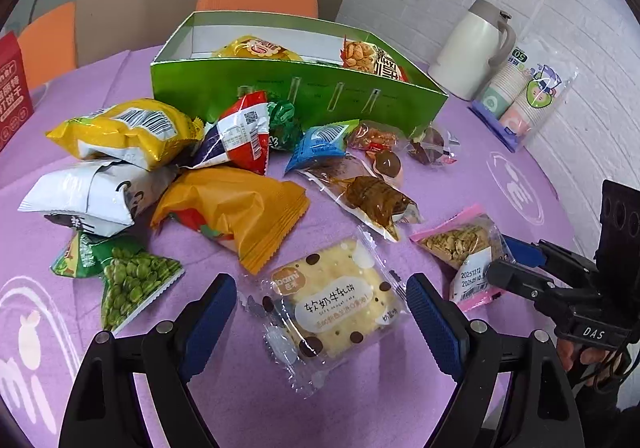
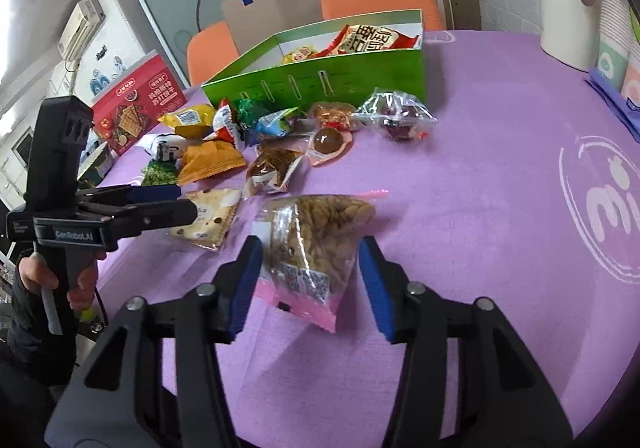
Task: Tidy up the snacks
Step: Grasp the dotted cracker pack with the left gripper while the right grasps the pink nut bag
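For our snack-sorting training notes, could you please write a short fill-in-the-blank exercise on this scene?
1. The open box holding some snacks is ____ in colour.
2. The left gripper straddles a packet of spotted ____.
3. The seed packet between the right gripper's fingers has ____ sealed edges.
4. The table is covered by a ____ cloth.

Missing words: green; biscuit; pink; purple

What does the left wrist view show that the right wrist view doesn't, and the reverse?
Only the left wrist view: the whole white jug, and the left gripper open around the cracker packet.

Only the right wrist view: the hand holding the left gripper, and the right gripper open astride the pink seed packet.

Both: the green box holding snacks, the loose snack pile and the purple tablecloth.
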### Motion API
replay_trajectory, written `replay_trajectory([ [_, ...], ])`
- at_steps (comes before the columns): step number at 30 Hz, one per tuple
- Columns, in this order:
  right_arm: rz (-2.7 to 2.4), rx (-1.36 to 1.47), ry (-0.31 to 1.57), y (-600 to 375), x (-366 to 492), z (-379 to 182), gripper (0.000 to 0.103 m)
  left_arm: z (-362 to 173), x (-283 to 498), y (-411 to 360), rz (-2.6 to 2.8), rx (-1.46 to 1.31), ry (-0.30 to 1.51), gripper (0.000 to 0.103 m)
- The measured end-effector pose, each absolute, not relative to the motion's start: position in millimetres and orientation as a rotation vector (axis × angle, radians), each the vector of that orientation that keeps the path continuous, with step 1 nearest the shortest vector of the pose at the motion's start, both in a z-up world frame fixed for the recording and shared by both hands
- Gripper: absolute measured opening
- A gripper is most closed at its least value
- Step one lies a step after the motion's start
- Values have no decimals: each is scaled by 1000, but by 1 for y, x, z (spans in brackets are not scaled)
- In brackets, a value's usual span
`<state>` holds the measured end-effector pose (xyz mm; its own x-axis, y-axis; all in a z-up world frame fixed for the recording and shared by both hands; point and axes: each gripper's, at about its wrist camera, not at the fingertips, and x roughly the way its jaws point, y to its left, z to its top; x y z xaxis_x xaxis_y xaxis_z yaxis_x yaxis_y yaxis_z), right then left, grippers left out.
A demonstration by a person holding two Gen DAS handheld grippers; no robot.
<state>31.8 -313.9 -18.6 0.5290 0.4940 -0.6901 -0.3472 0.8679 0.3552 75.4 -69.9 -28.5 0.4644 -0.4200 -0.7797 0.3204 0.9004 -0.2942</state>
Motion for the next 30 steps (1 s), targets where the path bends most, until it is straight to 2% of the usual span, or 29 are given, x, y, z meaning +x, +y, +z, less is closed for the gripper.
replay_trajectory([
  [5,515,204,890,-310,33,-20,58,-33,60,-76,-483,-78,1000,89],
  [8,522,186,879,-302,36,-18,65,-30,48,-79,-493,-41,993,89],
  [13,515,155,885,-290,42,-22,65,-11,51,-81,-480,29,938,89],
  [14,506,141,887,-290,42,-23,58,-7,54,-82,-484,34,925,89],
  [16,511,130,881,-293,40,-23,57,-2,60,-87,-511,50,911,89],
  [25,493,144,884,-310,35,-23,58,-33,62,-112,-544,136,1016,89],
  [30,501,148,883,-308,34,-22,61,-33,57,-111,-516,132,1011,89],
])
